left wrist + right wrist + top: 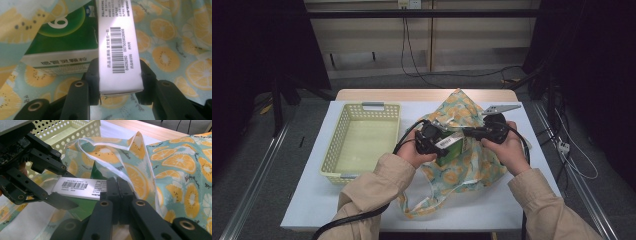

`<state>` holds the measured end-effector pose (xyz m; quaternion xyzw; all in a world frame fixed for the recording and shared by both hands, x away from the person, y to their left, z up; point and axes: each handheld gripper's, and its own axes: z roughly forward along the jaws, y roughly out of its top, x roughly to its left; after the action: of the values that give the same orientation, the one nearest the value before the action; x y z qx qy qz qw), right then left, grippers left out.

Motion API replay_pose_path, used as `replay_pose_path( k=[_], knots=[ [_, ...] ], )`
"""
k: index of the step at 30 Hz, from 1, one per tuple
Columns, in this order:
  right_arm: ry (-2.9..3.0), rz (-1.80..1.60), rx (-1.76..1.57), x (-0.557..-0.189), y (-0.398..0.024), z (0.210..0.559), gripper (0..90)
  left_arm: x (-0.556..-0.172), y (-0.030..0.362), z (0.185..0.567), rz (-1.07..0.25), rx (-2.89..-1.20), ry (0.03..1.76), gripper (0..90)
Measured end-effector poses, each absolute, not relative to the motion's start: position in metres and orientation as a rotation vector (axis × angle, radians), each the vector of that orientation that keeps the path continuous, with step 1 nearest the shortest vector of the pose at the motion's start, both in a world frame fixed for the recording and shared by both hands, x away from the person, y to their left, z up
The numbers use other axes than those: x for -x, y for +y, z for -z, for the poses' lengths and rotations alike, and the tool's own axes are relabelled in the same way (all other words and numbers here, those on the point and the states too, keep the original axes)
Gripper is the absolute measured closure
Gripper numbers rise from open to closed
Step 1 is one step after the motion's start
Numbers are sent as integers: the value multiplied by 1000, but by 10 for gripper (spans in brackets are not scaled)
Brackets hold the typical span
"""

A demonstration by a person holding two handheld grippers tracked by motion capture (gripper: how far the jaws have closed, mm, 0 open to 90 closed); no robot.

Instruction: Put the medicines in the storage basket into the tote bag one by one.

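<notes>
A green and white box (448, 148) with a barcode (117, 37) hangs at the mouth of a fabric bag (467, 167) printed with orange slices. My left gripper (443, 142) is shut on the box's white barcode side (75, 185), one pad on each long edge (117, 72). From the right, my right gripper (465, 132) has its jaws pressed together on the bag's white-hemmed rim (119, 182) and holds the cloth (180, 165) up beside the box. The box's lower part is hidden by the bag.
A pale yellow perforated basket (362, 107) stands empty on the left of the white table top (312, 200), close to the left hand (62, 130). The bag's handles trail toward the front edge. Cables run off both grippers.
</notes>
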<state>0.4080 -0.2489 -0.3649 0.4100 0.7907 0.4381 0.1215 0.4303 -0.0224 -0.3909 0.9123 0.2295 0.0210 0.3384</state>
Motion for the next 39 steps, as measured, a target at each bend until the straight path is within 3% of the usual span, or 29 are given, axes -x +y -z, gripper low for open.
replay_pose_path(
  k=[18,19,22,24,31,39],
  knots=[
    [2306,-1278,-1189,-407,-249,366,900,-435,-44,399,-52,-2319,622,612],
    [2306,-1274,-1189,-408,-249,366,900,-435,-45,399,-42,-2296,630,590],
    [2311,-1269,-1189,-407,-249,368,900,-435,-44,399,-19,-2280,656,353],
    [2311,-1269,-1193,-407,-249,368,900,-431,-40,397,-2,-2267,691,279],
    [2318,-1262,-1191,-404,-250,371,900,-415,-20,395,19,-2292,689,182],
    [2312,-1255,-1196,-401,-258,372,900,-404,6,397,-33,-2337,709,163]
  ],
)
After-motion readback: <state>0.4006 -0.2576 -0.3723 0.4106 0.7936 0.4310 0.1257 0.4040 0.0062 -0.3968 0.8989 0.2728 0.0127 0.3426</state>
